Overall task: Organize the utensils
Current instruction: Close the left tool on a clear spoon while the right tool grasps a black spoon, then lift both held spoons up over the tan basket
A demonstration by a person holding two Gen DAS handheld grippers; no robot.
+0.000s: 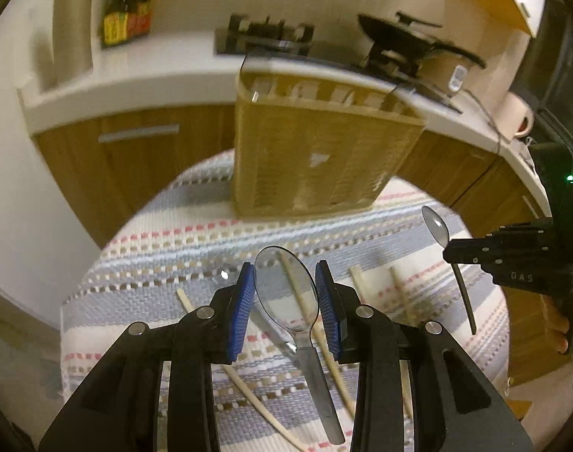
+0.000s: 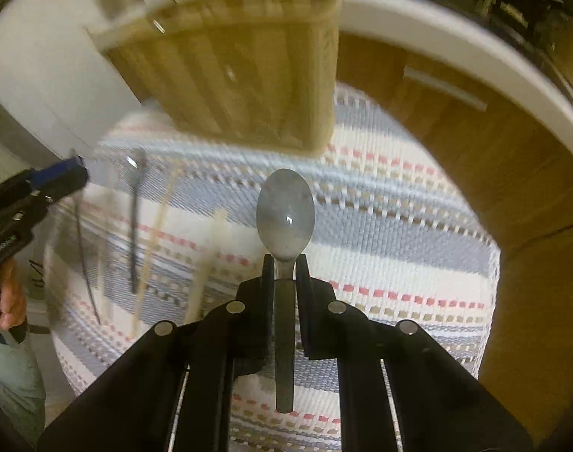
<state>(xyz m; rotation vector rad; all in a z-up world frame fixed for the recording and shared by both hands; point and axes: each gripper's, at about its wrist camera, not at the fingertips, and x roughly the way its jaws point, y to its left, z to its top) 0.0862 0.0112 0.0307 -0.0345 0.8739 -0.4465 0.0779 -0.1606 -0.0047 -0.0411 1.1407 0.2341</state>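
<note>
My left hand-held gripper [image 1: 285,303] is partly open, its blue pads clamped on the bowl of a clear-bowled spoon [image 1: 286,290] whose grey handle hangs back toward me. My right hand-held gripper [image 2: 285,267] is nearly closed, pinching the neck of a metal spoon [image 2: 285,214] with the bowl pointing forward. Below both, chopsticks [image 1: 305,301] lie loose on the striped cloth [image 1: 154,263] covering the surface. At its far edge stands the wooden utensil holder [image 1: 316,150], beyond both spoons.
</note>
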